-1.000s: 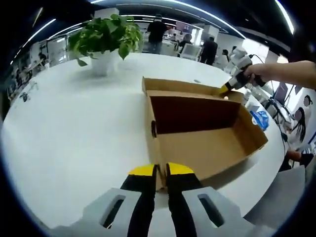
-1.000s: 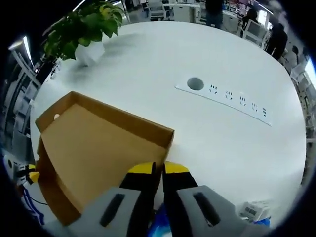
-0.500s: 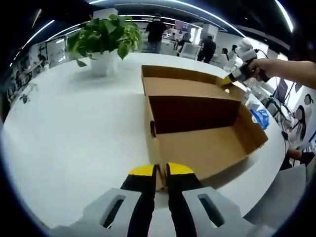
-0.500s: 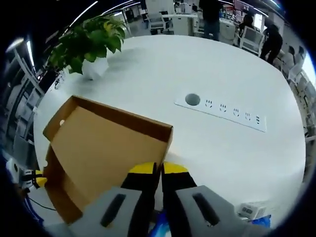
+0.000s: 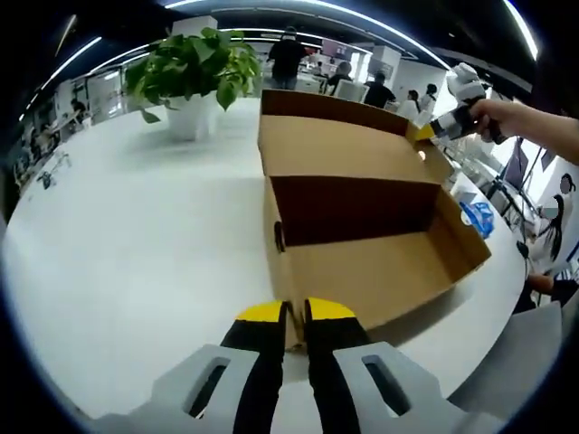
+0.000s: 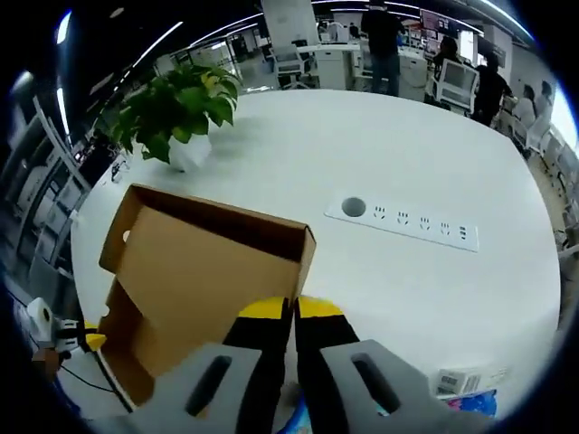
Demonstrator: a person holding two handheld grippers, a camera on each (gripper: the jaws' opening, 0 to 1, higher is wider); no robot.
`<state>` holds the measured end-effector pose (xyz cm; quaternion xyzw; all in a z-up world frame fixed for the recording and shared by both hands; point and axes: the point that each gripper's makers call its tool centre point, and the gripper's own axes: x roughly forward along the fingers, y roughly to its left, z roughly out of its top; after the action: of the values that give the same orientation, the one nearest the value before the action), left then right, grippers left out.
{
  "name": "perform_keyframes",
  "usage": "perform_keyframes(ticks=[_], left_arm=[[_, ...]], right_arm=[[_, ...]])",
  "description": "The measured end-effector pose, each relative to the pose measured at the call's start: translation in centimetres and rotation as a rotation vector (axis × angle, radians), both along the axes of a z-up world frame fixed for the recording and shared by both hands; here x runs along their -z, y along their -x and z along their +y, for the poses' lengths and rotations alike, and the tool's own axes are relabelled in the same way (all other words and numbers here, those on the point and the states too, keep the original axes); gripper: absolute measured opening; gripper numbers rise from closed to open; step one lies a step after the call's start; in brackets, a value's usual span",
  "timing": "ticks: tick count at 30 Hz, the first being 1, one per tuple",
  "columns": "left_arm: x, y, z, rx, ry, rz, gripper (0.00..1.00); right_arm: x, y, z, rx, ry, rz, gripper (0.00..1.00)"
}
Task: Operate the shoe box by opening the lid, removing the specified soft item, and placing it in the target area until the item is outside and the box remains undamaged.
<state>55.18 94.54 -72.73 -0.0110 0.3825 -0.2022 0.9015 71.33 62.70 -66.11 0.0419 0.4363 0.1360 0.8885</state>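
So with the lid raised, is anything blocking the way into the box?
Nothing visible does. The right gripper holds the lid up by its edge, and the box is open above. No soft item shows inside it.

You are working under bright, even overhead light: long ceiling strips (image 5: 271, 7) arc across the top of the left gripper view and bend with the fisheye. The white table (image 5: 136, 235) reflects broadly but without harsh glare. Shadows are soft; the deepest sits inside the shoe box (image 5: 362, 217), against its far wall, and a faint one lies beside the potted plant (image 6: 176, 113). Straight lines bow hard toward the edges. The centre is sharp, while distant people and desks look small and smeared.
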Motion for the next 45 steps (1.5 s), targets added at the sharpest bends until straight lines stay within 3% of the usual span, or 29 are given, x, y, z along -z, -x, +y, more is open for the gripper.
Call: perform_keyframes(ticks=[23,31,45], left_arm=[[-0.1,-0.1,-0.1,-0.015,-0.012,-0.008,0.04],[-0.1,-0.1,-0.1,-0.023,0.002,-0.011,0.04],[-0.1,-0.2,0.1,-0.030,0.005,-0.013,0.05]], right_arm=[[-4.8,4.3,0.7,-0.047,0.014,-0.203,0.00],[-5.6,6.4,0.9,-0.069,0.030,-0.290,0.00],[-5.4,10.4,1.2,-0.031,-0.038,-0.383,0.01]])
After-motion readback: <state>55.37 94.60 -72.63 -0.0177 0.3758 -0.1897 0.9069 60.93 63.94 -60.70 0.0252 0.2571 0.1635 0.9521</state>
